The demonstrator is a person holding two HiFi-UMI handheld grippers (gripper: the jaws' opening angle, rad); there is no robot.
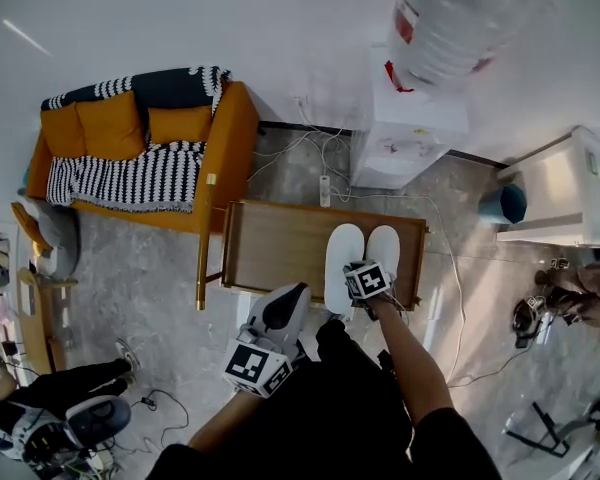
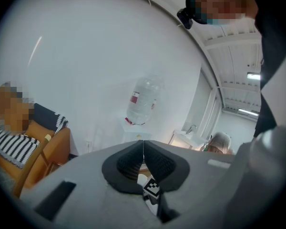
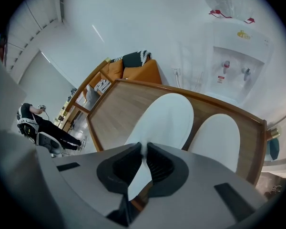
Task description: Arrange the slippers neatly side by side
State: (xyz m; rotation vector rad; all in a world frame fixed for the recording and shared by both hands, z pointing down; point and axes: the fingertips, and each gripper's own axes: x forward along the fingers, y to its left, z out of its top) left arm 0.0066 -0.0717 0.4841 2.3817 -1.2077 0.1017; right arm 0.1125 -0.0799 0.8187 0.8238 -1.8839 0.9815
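Heel of the left slipper [image 3: 164, 120] sits pinched in the right gripper [image 3: 144, 149] — its length runs straight ahead, parallel to the right slipper [image 3: 217, 142] — while the left gripper [image 2: 143, 149] hangs back, closed on nothing.

**Heels and edges out of sight**

In the head view, the right gripper [image 1: 358, 280] covers the heel of the right slipper [image 1: 384, 246] and part of the left slipper [image 1: 342, 253]. The left gripper [image 1: 288, 303] hides a stretch of the near edge of the surface [image 1: 270, 243]. The water bottle [image 1: 450, 18] runs off the top edge. In the right gripper view, the gripper's own body hides the left slipper's heel. In the left gripper view, that gripper's body blocks nearly all of the surface.
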